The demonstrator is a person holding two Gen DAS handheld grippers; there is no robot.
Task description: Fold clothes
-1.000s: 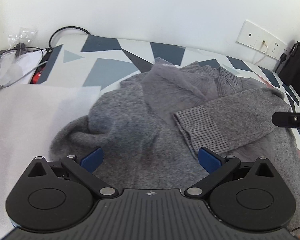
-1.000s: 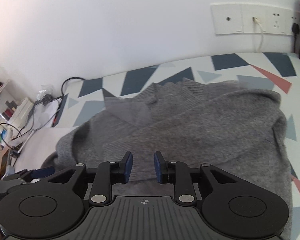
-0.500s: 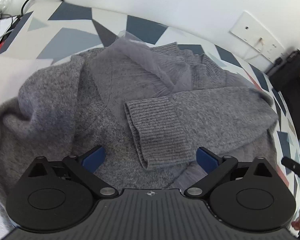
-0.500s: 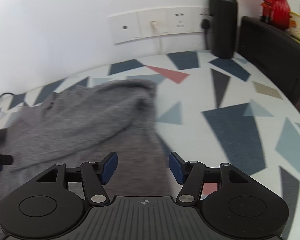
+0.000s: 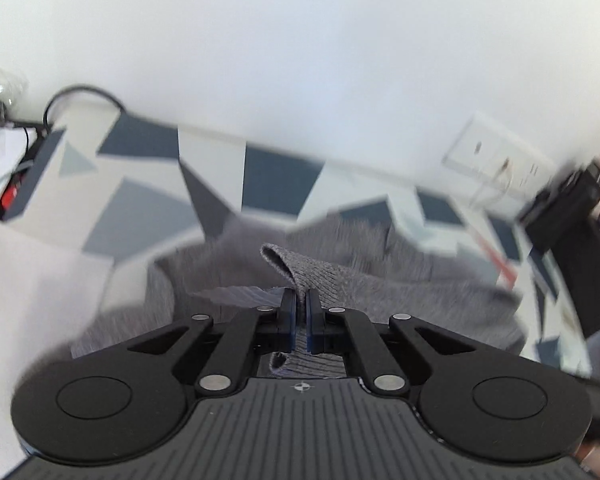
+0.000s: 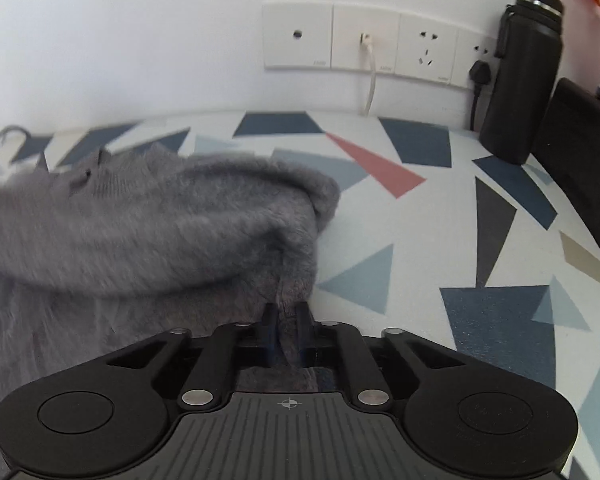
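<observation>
A: Where's the sweater point(image 6: 148, 236)?

B: On the patterned table point(image 6: 440, 240), heaped toward its left side, partly folded over itself. A bottle point(image 6: 524, 76) stands well apart, back by the wall sockets point(image 6: 364, 36).

A: And the grippers?

B: The left gripper point(image 5: 299, 322) is closed on the ribbed cuff point(image 5: 300, 272), which sticks up between its pads. The right gripper point(image 6: 286, 328) is clamped on the sweater's right edge, with grey knit bunched between its fingers point(image 6: 269, 320).

A: So which step is this?

B: I'd judge it's a sleeve fold: the left one has the cuff and looks to be carrying it across the body, while the right one pins or lifts the side edge. The left view is blurred, so I can't say how high the cuff sits.

A: What does the next move need?

B: Probably laying the sleeve flat across the body without dragging the heap, with the right grip keeping the edge taut. Fuzzy knit clings, so both should let go only once the fabric lies flat.
</observation>
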